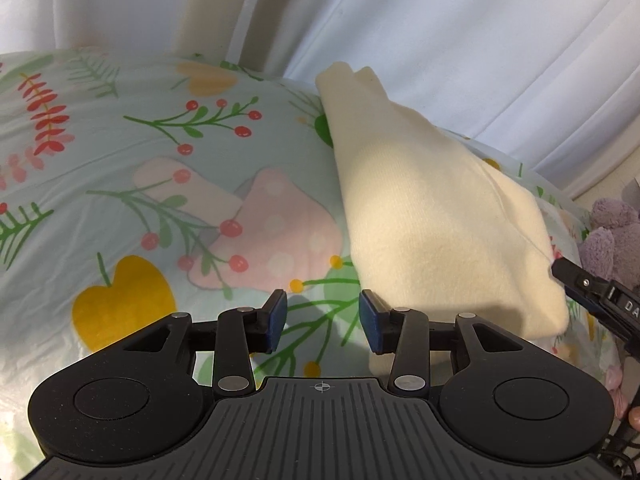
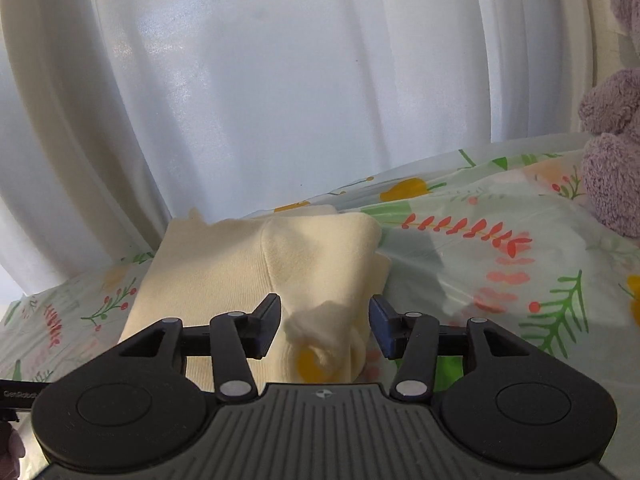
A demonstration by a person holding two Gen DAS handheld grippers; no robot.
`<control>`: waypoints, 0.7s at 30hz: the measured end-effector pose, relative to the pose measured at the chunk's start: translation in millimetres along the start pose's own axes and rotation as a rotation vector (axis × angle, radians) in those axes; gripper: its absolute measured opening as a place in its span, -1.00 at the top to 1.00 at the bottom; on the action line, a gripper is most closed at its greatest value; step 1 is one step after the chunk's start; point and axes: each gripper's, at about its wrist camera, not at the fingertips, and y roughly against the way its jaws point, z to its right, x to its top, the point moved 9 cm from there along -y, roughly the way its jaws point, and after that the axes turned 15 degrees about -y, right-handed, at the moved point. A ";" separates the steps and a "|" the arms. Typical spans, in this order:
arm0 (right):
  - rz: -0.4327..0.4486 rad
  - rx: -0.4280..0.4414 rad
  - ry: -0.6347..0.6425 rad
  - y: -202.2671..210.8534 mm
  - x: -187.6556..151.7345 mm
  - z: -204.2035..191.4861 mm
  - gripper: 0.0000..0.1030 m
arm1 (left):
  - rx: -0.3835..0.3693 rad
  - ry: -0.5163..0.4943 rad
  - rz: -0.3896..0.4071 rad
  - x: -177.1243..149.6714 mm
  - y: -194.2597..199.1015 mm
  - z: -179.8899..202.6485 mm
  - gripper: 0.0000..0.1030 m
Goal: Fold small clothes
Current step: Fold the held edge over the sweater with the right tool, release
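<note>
Cream garment [image 1: 436, 216] lies folded into a narrow wedge on the bed, on top of the floral sheet [image 1: 120, 184], its narrow end toward the white curtain [image 1: 460, 40]. Same garment in right wrist view [image 2: 248, 264] shows layers stacked, a rounded fold edge running down the middle, and a small bunched tip of cloth at the near corner. Judging from the stacked layers, the fold looks mostly done and the piece is left flat so it keeps its shape.

Left gripper [image 1: 323, 326]: jaws partly apart, nothing between them, only sheet print seen through the gap. It sits just beside the garment's near left edge, not touching cloth as far as I can tell, pointed steeply down at the bed. Probably parked there to stay clear of the fold or ready to pin that edge.

Right gripper [image 2: 325, 328]: jaws stand about half open, pads clear of the cloth; the bunched tip lies in the gap below but is not pinched. Looks like a released corner. Tool is angled down less steeply than the left one, aimed along the garment toward the curtain. Its finger tip also pokes in at the right edge of the left wrist view, near the garment's far right corner.

Purple plush toy [image 2: 612, 152] sits well off to the right on the bed, not involved
</note>
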 end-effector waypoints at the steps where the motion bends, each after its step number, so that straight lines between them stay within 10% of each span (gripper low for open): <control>1: -0.017 0.016 -0.016 8.8 -6.5 1.5 -0.05 | 0.003 -0.002 -0.002 -1.8 1.2 0.4 0.08; 11: -0.221 0.181 -0.315 8.7 -52.6 16.1 0.00 | -0.019 -0.120 0.034 -29.2 34.2 34.1 -0.15; 21: -0.236 0.295 -0.576 -16.4 -51.2 4.0 0.84 | 0.030 -0.250 0.047 -18.2 4.4 66.5 -0.14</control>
